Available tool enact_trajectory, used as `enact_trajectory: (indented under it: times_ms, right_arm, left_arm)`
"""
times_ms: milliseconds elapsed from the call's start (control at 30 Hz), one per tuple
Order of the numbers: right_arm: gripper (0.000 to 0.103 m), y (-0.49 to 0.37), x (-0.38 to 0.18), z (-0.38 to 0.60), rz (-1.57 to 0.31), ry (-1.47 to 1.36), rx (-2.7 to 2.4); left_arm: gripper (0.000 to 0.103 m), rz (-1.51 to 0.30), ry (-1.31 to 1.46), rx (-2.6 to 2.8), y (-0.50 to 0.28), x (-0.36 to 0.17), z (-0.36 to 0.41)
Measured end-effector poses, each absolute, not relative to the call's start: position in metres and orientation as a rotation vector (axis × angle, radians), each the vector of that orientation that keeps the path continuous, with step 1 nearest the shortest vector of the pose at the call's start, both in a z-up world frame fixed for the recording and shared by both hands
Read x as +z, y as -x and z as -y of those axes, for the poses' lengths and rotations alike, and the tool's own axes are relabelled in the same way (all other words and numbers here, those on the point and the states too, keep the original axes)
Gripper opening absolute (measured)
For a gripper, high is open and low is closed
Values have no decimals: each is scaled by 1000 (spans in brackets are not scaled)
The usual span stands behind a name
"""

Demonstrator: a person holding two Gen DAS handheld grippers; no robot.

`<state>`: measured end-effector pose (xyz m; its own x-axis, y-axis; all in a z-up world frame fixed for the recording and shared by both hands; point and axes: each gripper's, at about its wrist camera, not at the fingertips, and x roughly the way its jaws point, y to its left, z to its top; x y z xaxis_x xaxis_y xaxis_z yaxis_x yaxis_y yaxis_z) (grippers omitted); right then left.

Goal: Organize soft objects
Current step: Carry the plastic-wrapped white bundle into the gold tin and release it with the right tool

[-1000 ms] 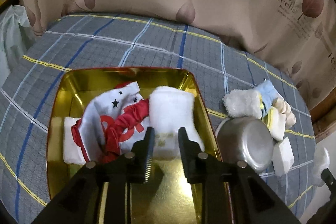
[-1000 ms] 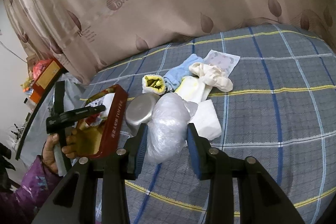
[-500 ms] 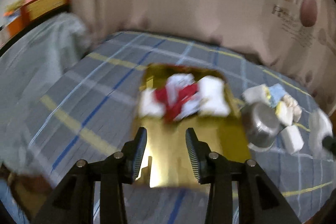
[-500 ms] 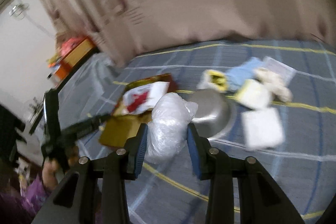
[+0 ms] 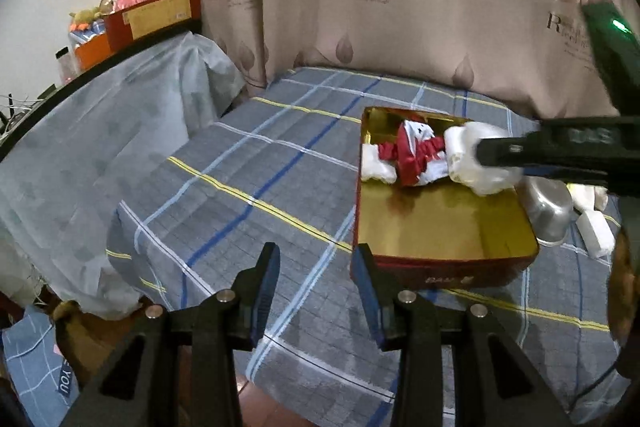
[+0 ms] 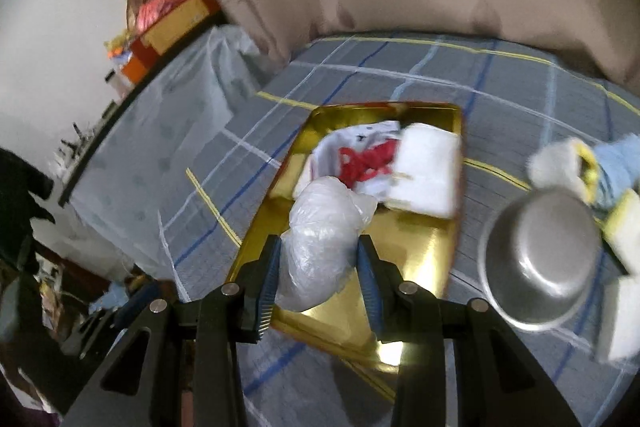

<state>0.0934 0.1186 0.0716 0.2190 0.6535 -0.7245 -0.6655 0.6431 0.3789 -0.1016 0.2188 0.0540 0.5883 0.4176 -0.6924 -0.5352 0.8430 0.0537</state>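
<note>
A gold tin tray (image 5: 440, 223) (image 6: 424, 255) with red sides lies on the plaid bed. It holds a red-and-white cloth (image 5: 412, 155) (image 6: 360, 159) and a folded white cloth (image 6: 428, 171) at its far end. My right gripper (image 6: 318, 263) is shut on a crumpled clear plastic bag (image 6: 324, 247) and holds it above the tray's near half. In the left wrist view the bag (image 5: 480, 163) and the right gripper's arm hang over the tray's far right. My left gripper (image 5: 316, 287) is open and empty, above the bed left of the tray's near corner.
A steel bowl (image 6: 544, 271) (image 5: 550, 207) lies upside down right of the tray. Soft items, white, yellow and light blue (image 6: 588, 163), lie behind it, and a white block (image 5: 596, 231) beside it. A covered surface (image 5: 80, 131) stands left of the bed; a curtain (image 5: 400, 7) hangs behind.
My left gripper opened wider and pulled back out of the tray to the near left. My right gripper carried the plastic bag leftward, from beside the bowl to over the tray.
</note>
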Motion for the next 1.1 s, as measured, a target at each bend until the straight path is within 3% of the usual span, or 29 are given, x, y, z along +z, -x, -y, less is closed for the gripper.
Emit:
enact_trajectory:
  times_ms: [500, 1000, 1100]
  right_arm:
    - [35, -152, 70, -226, -1016, 71, 845]
    - [35, -183, 26, -244, -1096, 147, 794]
    - [40, -182, 23, -250, -1082, 170, 794]
  left_arm:
    - [39, -768, 163, 561, 102, 52, -227]
    - [39, -777, 162, 559, 100, 50, -226]
    - [39, -785, 162, 557, 100, 48, -227]
